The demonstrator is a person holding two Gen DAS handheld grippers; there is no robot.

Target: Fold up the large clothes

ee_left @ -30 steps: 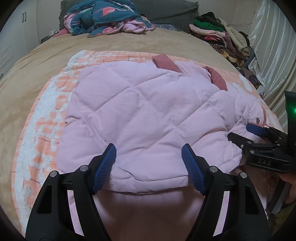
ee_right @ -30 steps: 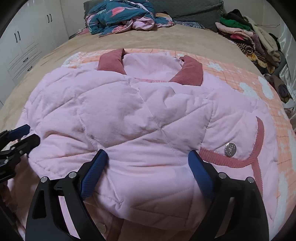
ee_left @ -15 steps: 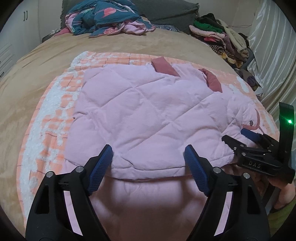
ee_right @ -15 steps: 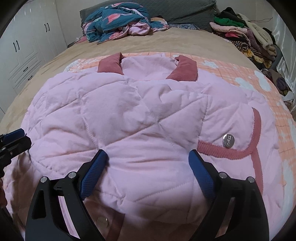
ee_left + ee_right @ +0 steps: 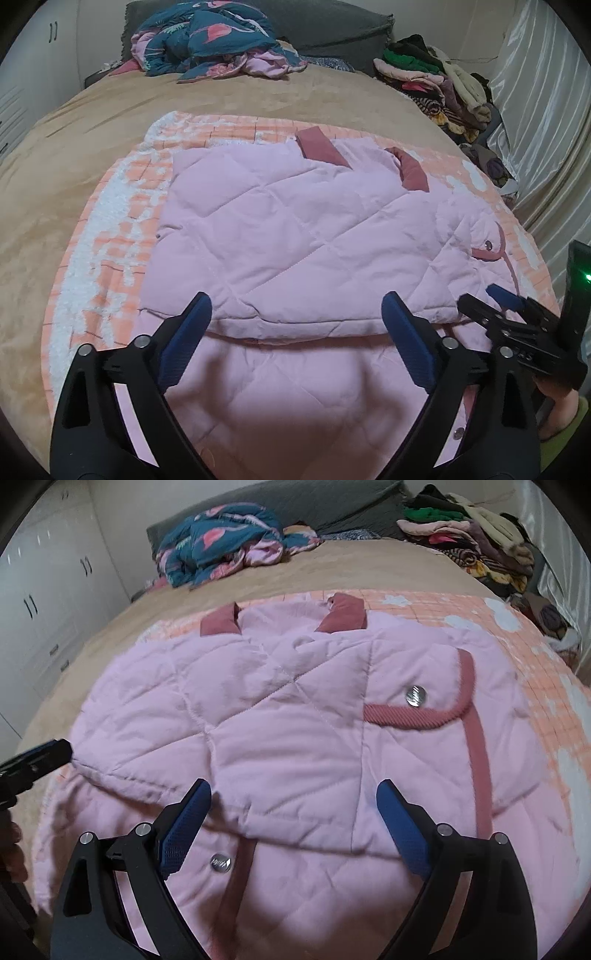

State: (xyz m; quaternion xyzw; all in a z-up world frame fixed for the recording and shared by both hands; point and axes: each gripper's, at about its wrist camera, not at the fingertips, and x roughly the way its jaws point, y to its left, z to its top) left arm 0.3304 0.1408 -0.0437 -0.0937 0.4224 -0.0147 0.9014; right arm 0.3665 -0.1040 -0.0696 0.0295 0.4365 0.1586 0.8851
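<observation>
A pink quilted jacket (image 5: 295,236) with a dark rose collar (image 5: 321,149) lies on a peach and white blanket (image 5: 110,236) on the bed. It also shows in the right wrist view (image 5: 288,723), with rose trim and a silver snap (image 5: 415,695). Its lower part is folded up, leaving a hem edge across the near side. My left gripper (image 5: 297,325) is open and empty just above that folded edge. My right gripper (image 5: 293,812) is open and empty over the same edge, and it shows at the right of the left wrist view (image 5: 498,306).
The tan bed cover (image 5: 74,140) surrounds the blanket. A teal and pink bundle of bedding (image 5: 214,44) lies at the head of the bed. A pile of mixed clothes (image 5: 436,81) is stacked at the far right. White wardrobe doors (image 5: 44,602) stand on the left.
Both grippers have drawn back toward the near edge of the jacket, so it looks smaller and farther. Both stayed open. The jacket has not moved.
</observation>
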